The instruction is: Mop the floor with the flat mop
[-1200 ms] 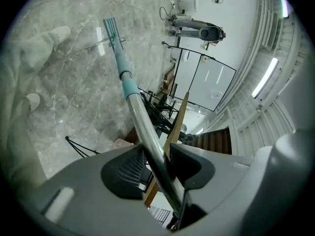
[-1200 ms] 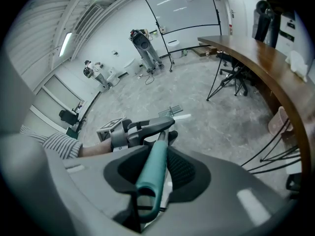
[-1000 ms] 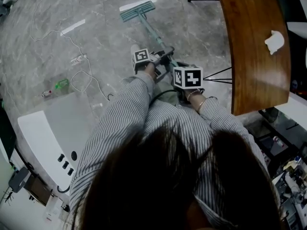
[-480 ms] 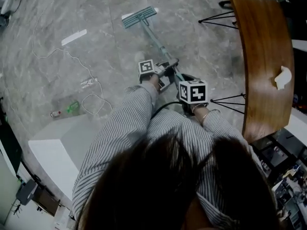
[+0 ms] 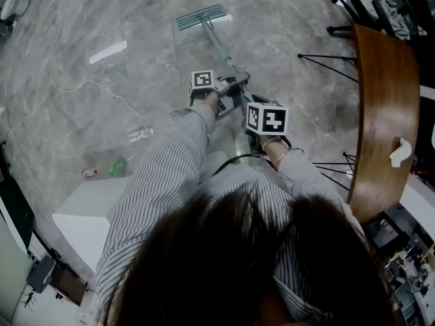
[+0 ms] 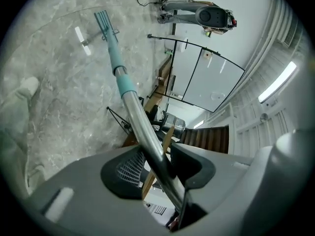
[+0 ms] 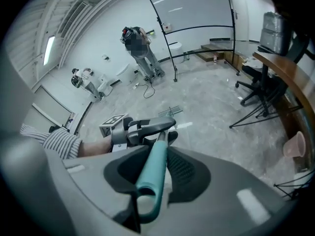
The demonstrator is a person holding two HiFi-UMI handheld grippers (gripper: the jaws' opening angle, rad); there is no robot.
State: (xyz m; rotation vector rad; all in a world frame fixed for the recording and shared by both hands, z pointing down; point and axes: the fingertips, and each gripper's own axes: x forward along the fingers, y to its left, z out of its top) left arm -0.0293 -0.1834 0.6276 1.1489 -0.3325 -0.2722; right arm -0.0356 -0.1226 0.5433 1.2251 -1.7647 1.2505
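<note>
in the head view the person's hair [image 5: 238,263] fills the near part and hides the floor beneath. the flat mop [image 5: 216,43] runs behind both marker cubes [image 5: 266,117], so its near end is out of sight. the wooden tabletop [image 5: 384,114] is cut off at the right edge; the white thing [image 5: 401,151] on it is too small to tell, as are the small green thing [image 5: 117,165] and the red-and-white one [image 5: 88,173] on the floor at the left. in the left gripper view the shaft's near end drops out of sight below the left tool [image 6: 160,168]'s jaws. in the right gripper view, past the right tool [image 7: 156,168], the left tool hides most of the mop head [image 7: 170,112].
</note>
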